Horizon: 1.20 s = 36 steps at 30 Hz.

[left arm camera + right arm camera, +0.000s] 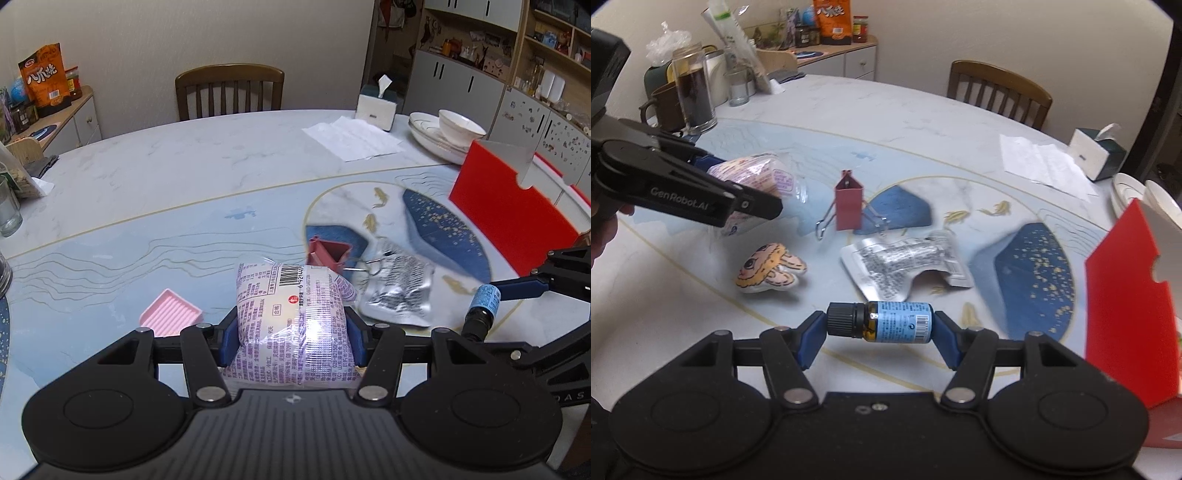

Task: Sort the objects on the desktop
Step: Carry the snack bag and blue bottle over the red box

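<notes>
My left gripper (293,341) pinches a sealed snack packet (291,325), held above the table (184,177). Past it on the surface lie the red binder clip (849,206) and foil pouch (905,264). My right gripper (879,334) clamps a small blue-labelled bottle (886,321) lengthwise, clear of the table, beside the red box (1126,314) at the right edge.

1. Across the desk (184,177) I see a wooden chair (229,92) pushed in against the far edge.
2. A tissue box (376,107) stands near the right, with a sheet of paper (351,136) lying flat just beside it.
3. A white bowl (460,127) sits in a stack of plates (424,134).
4. From the right wrist view, a glass jar (694,92) of dark liquid stands beside a brown mug (663,107).
5. An orange snack bag (44,74) stands upright on a side cabinet (74,118) against the wall.
6. Shelves (554,40) full of small things I can't make out line the right side.
</notes>
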{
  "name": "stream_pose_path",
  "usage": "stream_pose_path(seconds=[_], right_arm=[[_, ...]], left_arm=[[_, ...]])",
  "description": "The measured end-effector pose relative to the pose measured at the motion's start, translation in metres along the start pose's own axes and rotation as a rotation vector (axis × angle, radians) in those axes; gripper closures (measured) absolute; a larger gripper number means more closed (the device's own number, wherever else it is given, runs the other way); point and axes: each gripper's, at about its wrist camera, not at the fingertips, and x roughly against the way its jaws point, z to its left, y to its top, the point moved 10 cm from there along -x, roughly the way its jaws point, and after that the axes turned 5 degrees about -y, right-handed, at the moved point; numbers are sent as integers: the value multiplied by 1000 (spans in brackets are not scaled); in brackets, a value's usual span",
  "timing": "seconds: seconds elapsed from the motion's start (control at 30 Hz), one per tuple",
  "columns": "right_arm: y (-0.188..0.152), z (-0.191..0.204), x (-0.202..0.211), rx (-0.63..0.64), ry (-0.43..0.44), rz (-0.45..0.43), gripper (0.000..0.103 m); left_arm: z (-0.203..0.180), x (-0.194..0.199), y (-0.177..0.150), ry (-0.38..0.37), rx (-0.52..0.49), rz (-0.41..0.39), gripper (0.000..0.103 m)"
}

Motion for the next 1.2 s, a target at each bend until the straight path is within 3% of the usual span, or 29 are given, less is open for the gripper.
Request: stream_pose_path(seconds=[0.57, 1.2], right_arm=[[10, -61, 58, -109, -18, -91, 42], [-12, -169, 107, -218, -74, -152, 42]], left_arm=[[-75, 14, 23, -88, -44, -29, 48], [-188, 1, 59, -185, -150, -48, 48]])
